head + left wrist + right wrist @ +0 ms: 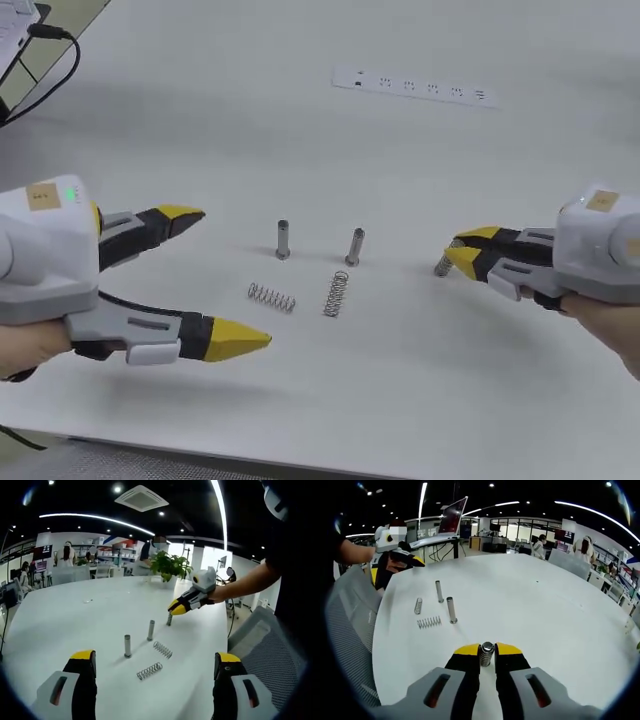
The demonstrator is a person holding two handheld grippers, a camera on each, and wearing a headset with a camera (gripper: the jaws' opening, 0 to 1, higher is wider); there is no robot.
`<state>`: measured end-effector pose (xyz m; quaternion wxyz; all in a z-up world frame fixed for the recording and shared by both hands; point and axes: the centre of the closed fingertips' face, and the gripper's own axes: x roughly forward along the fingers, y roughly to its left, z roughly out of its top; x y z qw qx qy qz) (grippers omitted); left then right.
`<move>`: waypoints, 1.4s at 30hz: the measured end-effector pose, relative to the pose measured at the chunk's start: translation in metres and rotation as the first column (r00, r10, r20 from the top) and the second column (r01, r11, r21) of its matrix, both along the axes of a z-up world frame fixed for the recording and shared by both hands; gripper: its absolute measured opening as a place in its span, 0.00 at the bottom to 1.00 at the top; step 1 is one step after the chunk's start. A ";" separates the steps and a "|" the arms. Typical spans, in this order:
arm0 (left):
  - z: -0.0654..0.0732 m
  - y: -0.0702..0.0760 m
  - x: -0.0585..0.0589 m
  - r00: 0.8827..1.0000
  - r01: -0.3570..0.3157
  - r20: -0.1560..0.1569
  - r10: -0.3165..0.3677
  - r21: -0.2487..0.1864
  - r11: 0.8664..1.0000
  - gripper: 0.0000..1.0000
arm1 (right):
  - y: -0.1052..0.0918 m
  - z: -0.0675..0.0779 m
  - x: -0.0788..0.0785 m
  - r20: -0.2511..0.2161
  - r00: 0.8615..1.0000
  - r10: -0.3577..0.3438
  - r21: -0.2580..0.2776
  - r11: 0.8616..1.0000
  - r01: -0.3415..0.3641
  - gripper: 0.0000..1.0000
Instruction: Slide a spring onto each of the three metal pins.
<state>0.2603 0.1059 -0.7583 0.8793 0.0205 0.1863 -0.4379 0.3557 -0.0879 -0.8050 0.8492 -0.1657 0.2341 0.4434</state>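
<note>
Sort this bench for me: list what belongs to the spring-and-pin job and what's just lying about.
Job: left pin, middle pin, loose springs, spring-covered pin held in the shut right gripper.
Lying about: power strip, black cable.

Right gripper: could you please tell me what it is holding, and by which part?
The right gripper is shut on the spring-covered pin, pinching its upper end between the jaw tips. The left gripper is open, holding nothing.
</note>
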 end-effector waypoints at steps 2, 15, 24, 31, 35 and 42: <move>-0.001 0.000 0.000 1.000 0.000 -0.001 0.000 0.003 1.000 0.96 | 0.001 0.000 0.000 0.001 1.000 -0.001 0.008 1.000 0.001 0.09; -0.003 0.005 -0.002 1.000 -0.008 -0.006 0.008 0.006 1.000 0.95 | -0.001 -0.001 0.000 -0.027 0.999 -0.018 0.014 1.000 0.019 0.10; -0.005 0.006 -0.003 1.000 -0.010 -0.013 0.010 0.007 1.000 0.95 | 0.003 0.004 0.000 -0.037 0.999 -0.024 0.039 0.999 0.025 0.18; -0.005 0.006 -0.003 1.000 -0.012 -0.015 0.012 0.004 1.000 0.96 | 0.003 0.007 0.000 -0.046 0.998 -0.039 0.064 0.997 0.042 0.26; -0.005 0.005 -0.003 1.000 -0.013 -0.016 0.013 0.003 1.000 0.96 | 0.002 0.008 0.000 -0.057 0.997 -0.048 0.066 0.996 0.051 0.32; -0.004 0.005 -0.003 1.000 -0.015 -0.016 0.015 -0.001 1.000 0.96 | 0.005 0.015 -0.005 -0.065 0.996 -0.058 0.091 0.994 0.063 0.38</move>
